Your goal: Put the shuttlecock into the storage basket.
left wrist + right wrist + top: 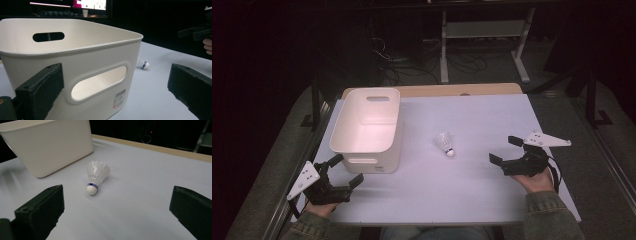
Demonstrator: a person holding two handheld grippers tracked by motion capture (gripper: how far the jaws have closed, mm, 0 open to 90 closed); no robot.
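A white feather shuttlecock with a blue band lies on its side near the middle of the white table; its cork points toward the near side. A white plastic bin with handle slots stands left of it and looks empty. My left gripper is open just in front of the bin's near wall. My right gripper is open at the right, jaws facing the shuttlecock, a short way from it. Past the bin's corner the shuttlecock peeks out.
The table has a wooden strip along its far edge. Beyond it are a desk frame and cables on the dark floor. Bare tabletop lies between the bin, the shuttlecock and both hands.
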